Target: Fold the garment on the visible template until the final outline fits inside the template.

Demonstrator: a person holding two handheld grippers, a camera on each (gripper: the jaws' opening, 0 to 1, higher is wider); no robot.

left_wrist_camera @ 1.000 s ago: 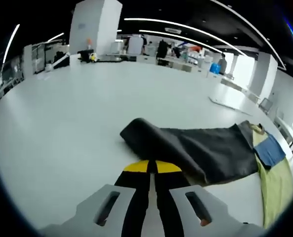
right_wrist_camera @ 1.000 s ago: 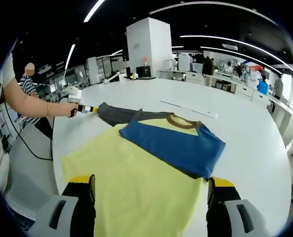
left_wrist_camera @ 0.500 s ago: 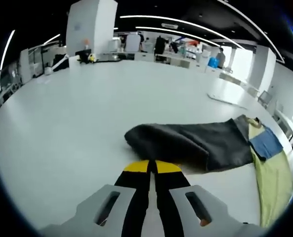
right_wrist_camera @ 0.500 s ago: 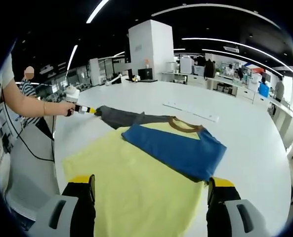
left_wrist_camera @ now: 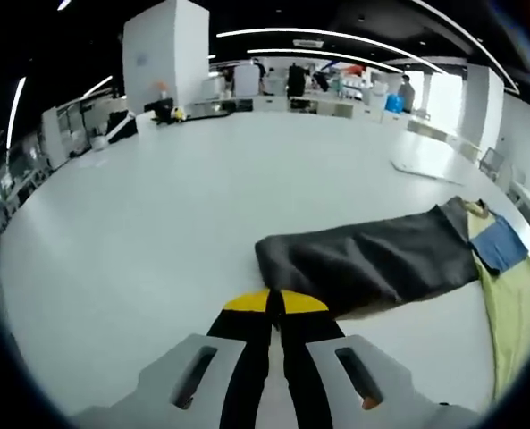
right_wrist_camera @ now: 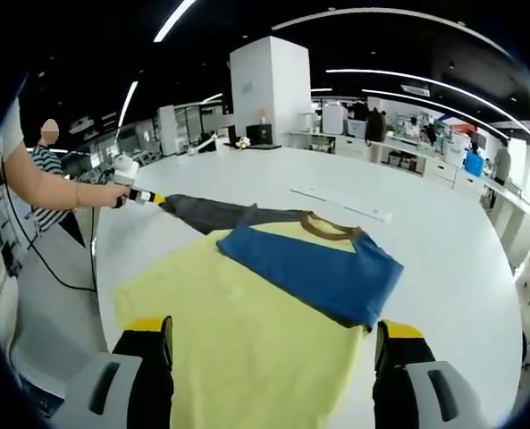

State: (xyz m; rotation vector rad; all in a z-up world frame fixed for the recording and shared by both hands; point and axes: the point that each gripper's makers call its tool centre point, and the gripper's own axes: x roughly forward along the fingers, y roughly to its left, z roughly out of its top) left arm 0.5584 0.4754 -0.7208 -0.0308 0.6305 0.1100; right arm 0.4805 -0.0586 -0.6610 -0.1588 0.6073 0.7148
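A yellow T-shirt (right_wrist_camera: pixel 247 313) with a brown collar lies flat on the white table (right_wrist_camera: pixel 443 259). Its blue sleeve (right_wrist_camera: pixel 309 268) is folded across the chest. Its dark grey sleeve (left_wrist_camera: pixel 372 255) stretches out straight to the side. My left gripper (left_wrist_camera: pixel 268 302) is shut, its yellow tips at the cuff end of that grey sleeve, which it appears to hold. In the right gripper view the left gripper (right_wrist_camera: pixel 147 196) sits in a person's hand at the grey sleeve's (right_wrist_camera: pixel 206 213) tip. My right gripper (right_wrist_camera: pixel 273 335) stands open, jaws wide apart above the shirt's lower hem.
A flat white strip (right_wrist_camera: pixel 340 201) lies on the table beyond the collar. The table's near edge (right_wrist_camera: pixel 99 268) runs close to the shirt's side, with a person and a cable past it. Desks, a white pillar and people stand far behind.
The left gripper has drawn the grey sleeve outward, so its rolled-over end now lies longer and flatter. The right gripper has stayed where it was, open.
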